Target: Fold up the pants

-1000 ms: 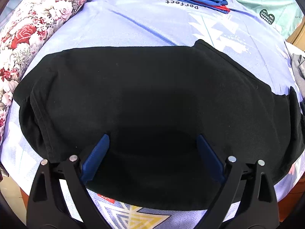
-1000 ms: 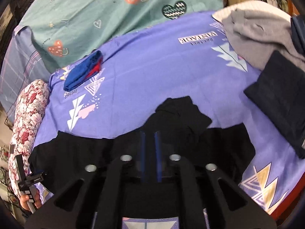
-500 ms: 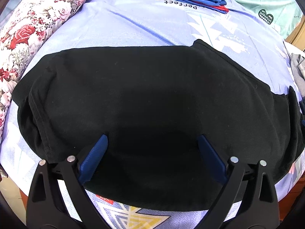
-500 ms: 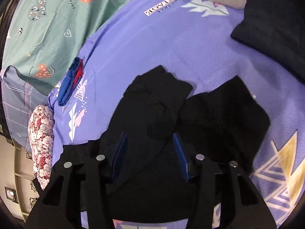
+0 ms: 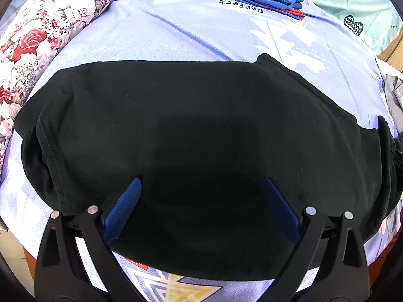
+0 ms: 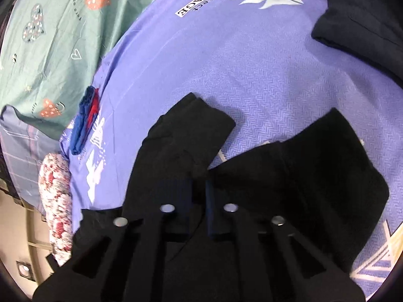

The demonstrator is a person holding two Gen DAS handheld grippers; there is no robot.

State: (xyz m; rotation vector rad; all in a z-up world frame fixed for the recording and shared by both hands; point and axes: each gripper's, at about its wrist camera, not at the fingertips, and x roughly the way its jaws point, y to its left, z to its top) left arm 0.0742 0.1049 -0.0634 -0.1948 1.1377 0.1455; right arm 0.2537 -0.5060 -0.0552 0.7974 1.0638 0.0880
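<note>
Lower centre of both views: our left gripper (image 5: 201, 201), jaws wide, hovers over the black pants (image 5: 196, 130) on the bed (image 5: 176, 30); our right gripper (image 6: 199, 196) has just closed, apparently pinching the crotch fabric to lift a fold.

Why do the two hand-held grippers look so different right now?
The left hand-held gripper has its blue fingers spread wide, while the right hand-held gripper has just squeezed its fingers nearly together. The left one pinches nothing, just hovering over the flat black pants; the right one has a fold of the pants between its fingers, near where the two legs split. Both point down at the same pants on the purple bedsheet.
</note>
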